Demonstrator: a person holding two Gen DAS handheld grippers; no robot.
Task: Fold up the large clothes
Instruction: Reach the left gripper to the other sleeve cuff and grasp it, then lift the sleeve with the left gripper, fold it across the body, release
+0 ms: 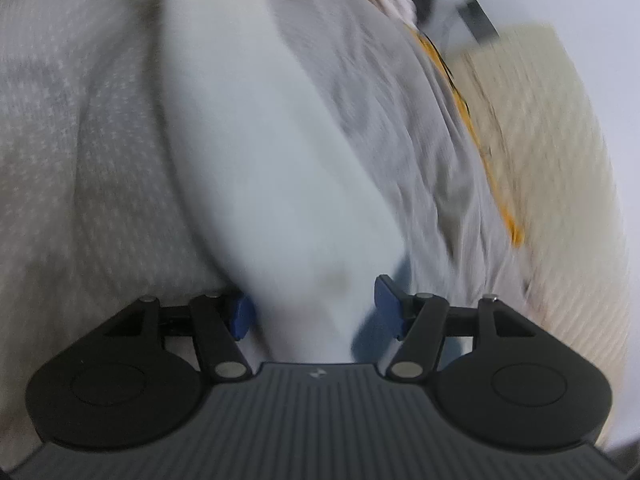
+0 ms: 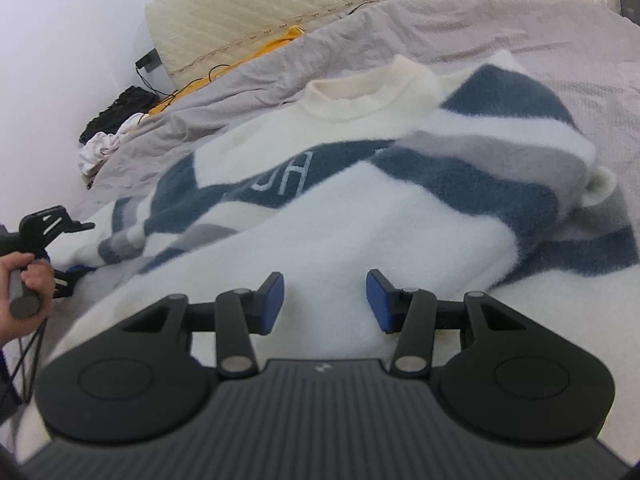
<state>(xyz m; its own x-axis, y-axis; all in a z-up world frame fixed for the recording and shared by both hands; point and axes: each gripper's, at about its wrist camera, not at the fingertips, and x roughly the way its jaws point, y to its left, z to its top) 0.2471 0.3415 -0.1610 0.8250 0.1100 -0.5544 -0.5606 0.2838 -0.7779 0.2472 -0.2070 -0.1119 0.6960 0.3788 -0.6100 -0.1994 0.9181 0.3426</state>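
Starting at the fingers: the left gripper (image 1: 314,312) has its blue pads spread, with a blurry white band of the fluffy white, navy and grey striped sweater (image 2: 360,184) running between them. It doesn't look pinched, since there's a gap on the right pad's side and the fabric only seems to brush the left one. That view is smeared, so take it loosely.

The right gripper (image 2: 325,302) also has its pads apart, hovering right over the white lower part of the sweater. I can't tell for sure whether the tips touch the knit, but nothing is clamped between them.

Moving outward, the sweater lies spread across the wrinkled grey bedsheet (image 2: 520,28), cream collar pointing away, one sleeve already folded over the body on the right side. The other sleeve trails off to the left, near the person's hand (image 2: 24,284) on the left tool's handle.

My read is we're mid-fold, with the left sleeve side up next. That needs a firm pinch on the sleeve or hem edge before carrying it across, or the fuzzy knit will just slide out.
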